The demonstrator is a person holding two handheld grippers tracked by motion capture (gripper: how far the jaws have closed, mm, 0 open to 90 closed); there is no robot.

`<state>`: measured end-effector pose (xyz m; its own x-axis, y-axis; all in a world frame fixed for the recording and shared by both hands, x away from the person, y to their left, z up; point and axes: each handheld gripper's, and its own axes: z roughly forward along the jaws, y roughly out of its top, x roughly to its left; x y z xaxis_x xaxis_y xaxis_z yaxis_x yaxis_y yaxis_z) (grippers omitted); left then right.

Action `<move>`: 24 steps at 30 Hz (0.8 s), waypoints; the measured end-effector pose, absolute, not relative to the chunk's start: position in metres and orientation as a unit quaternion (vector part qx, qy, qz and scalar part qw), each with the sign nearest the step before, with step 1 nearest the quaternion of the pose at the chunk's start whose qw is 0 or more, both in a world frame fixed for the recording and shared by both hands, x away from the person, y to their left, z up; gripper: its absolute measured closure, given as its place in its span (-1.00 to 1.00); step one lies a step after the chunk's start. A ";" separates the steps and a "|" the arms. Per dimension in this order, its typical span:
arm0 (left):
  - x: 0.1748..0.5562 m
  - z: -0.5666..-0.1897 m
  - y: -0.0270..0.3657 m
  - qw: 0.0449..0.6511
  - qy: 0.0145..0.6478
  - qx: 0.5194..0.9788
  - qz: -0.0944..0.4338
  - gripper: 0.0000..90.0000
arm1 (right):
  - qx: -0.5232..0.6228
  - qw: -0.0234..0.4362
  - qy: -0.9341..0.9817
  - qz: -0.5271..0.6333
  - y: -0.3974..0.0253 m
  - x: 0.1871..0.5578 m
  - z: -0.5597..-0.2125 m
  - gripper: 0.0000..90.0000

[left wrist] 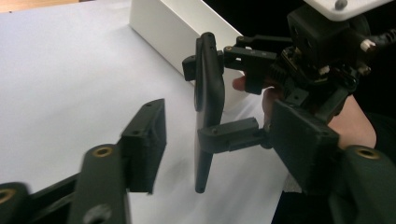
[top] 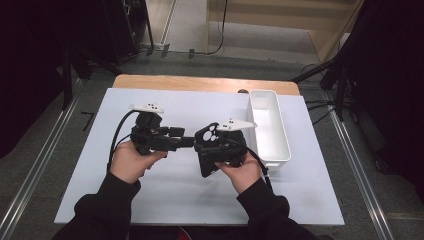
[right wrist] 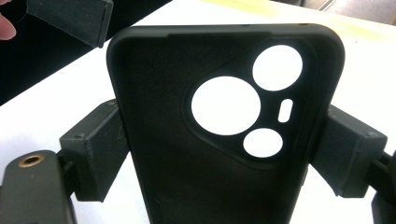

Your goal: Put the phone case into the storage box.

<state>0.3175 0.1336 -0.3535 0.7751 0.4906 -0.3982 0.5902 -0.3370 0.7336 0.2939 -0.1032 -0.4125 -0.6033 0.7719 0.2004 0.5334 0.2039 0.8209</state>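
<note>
Your right gripper (top: 216,148) has its jaws closed across the long edges of the black phone case (top: 207,150), carrying it clear of the white table (top: 175,195) at centre, with the white bin (top: 272,132) at about 3 o'clock from it. Your left gripper (top: 182,141) stands with jaws spread wide and empty, its pads (left wrist: 144,142) just short of the case's edge, at 9 o'clock from it. If this is a handover, bracket the case squarely, close on the edges below the camera cutouts (right wrist: 226,106), and release the right only once that grip seats.
</note>
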 end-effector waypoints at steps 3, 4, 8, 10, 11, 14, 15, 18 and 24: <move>0.318 -0.355 0.134 0.468 0.324 0.821 -0.054 -0.24 | 0.425 0.126 0.766 0.465 -0.106 0.295 -0.412 -0.73; 0.318 -0.356 0.135 0.468 0.323 0.821 -0.054 -0.24 | 0.425 0.126 0.766 0.466 -0.107 0.296 -0.412 -0.73; 0.320 -0.360 0.137 0.462 0.325 0.823 -0.061 -0.24 | 0.425 0.115 0.765 0.470 -0.113 0.298 -0.410 -0.73; 0.321 -0.363 0.138 0.460 0.322 0.826 -0.059 -0.24 | 0.425 0.113 0.766 0.469 -0.114 0.299 -0.409 -0.73; 0.321 -0.364 0.138 0.458 0.320 0.827 -0.059 -0.24 | 0.426 0.111 0.765 0.470 -0.115 0.299 -0.408 -0.73; 0.322 -0.366 0.139 0.458 0.317 0.828 -0.063 -0.24 | 0.423 0.116 0.765 0.471 -0.116 0.299 -0.408 -0.73; 0.322 -0.367 0.139 0.457 0.318 0.828 -0.062 -0.24 | 0.422 0.117 0.767 0.470 -0.116 0.299 -0.407 -0.73; 0.324 -0.370 0.140 0.456 0.315 0.830 -0.065 -0.31 | 0.419 0.118 0.768 0.469 -0.117 0.299 -0.407 -0.73; 0.326 -0.376 0.143 0.458 0.315 0.829 -0.069 -0.36 | 0.418 0.117 0.768 0.471 -0.120 0.299 -0.405 -0.73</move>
